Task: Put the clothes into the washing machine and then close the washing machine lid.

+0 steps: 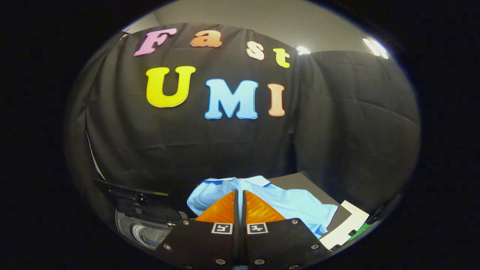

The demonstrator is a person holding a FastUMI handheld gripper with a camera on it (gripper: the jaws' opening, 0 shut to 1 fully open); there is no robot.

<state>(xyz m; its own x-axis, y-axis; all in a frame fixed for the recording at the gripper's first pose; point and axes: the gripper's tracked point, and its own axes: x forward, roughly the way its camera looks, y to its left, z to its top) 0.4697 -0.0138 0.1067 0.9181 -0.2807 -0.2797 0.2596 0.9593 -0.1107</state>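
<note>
A light blue garment (pixel 292 204) lies crumpled on a dark table top (pixel 296 182), just beyond my fingertips and spreading to their right. My gripper (pixel 240 192) is shut, its two fingers pressed flat together with only a thin line between them. The tips stand in front of the garment's near folds, and I see no cloth pinched between them. Left of the fingers and lower down is the washing machine (pixel 148 232). Its dark lid (pixel 131 197) is raised and the ribbed drum shows inside.
White sheets (pixel 347 225) and a green patch (pixel 358 231) lie at the table's right end, past the garment. The booth's black cloth wall (pixel 337 131) hangs close behind the table and the machine.
</note>
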